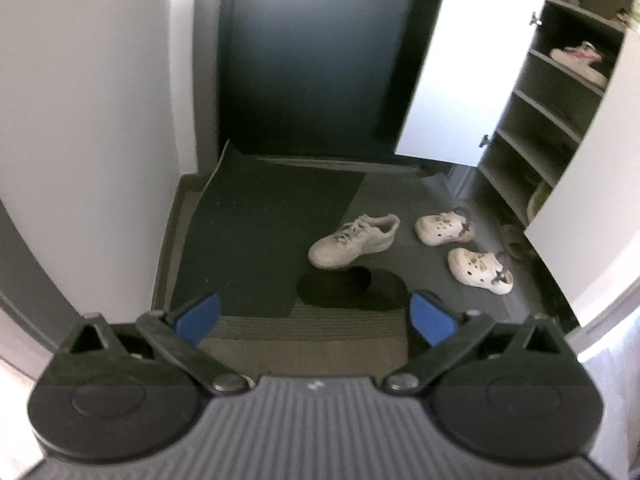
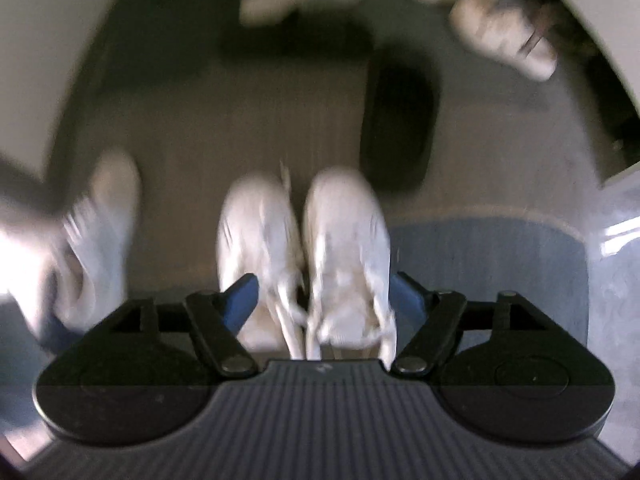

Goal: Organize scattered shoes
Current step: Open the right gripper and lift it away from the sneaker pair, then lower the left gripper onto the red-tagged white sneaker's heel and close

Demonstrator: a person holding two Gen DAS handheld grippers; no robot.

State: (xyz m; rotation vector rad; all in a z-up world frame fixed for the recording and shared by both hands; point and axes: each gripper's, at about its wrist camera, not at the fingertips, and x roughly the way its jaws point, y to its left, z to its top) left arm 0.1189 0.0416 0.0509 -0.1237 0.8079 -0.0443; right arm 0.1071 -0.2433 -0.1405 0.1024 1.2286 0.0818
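The left hand-held gripper [image 1: 316, 316] is hanging over the floor mat [image 1: 256, 240] with its blue pads standing wide apart and nothing between them. Ahead of it, a white sneaker [image 1: 354, 241] is lying on the floor with its long axis running diagonally, toe pointing toward the lower left of the left wrist view and heel toward the upper right. Just below it, a black shoe [image 1: 354, 285] is lying crosswise. To the right, two white clogs [image 1: 444, 230] are sitting side by side but apart, toes pointing left, near the open shoe cabinet [image 1: 548, 120].

In the blurred right wrist view, the right hand-held gripper [image 2: 320, 300] is pointing steeply down over a pair of white sneakers [image 2: 304, 240]. The pair is lying side by side and touching, long axes parallel, toes pointing away from the camera. The pads are standing apart, outside the pair; whether they are touching it cannot be told. Another white sneaker [image 2: 100, 240] is lying to the left.
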